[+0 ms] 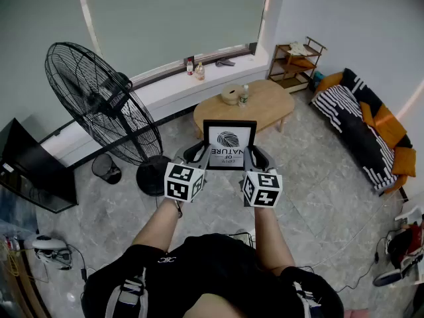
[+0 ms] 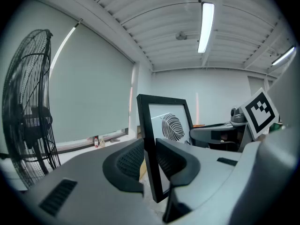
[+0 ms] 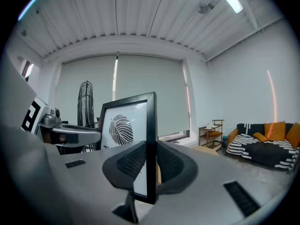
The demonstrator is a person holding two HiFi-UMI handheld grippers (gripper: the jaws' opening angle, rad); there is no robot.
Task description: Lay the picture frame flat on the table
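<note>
A black picture frame [image 1: 229, 144] with a leaf print hangs in the air in front of me, held upright between both grippers. My left gripper [image 1: 197, 152] is shut on the frame's left edge [image 2: 149, 144]; its pads press both faces of the black border. My right gripper [image 1: 254, 155] is shut on the frame's right edge [image 3: 150, 139] in the same way. The oval wooden table [image 1: 265, 105] stands beyond and below the frame. In the right gripper view the left gripper [image 3: 70, 134] shows beyond the print.
On the table sit a round basket [image 1: 230, 96] and a small bottle [image 1: 244, 96]. A big black standing fan [image 1: 106, 105] is at the left, a striped sofa [image 1: 361, 128] at the right, a wooden shelf [image 1: 299, 61] at the back. Cables lie on the floor.
</note>
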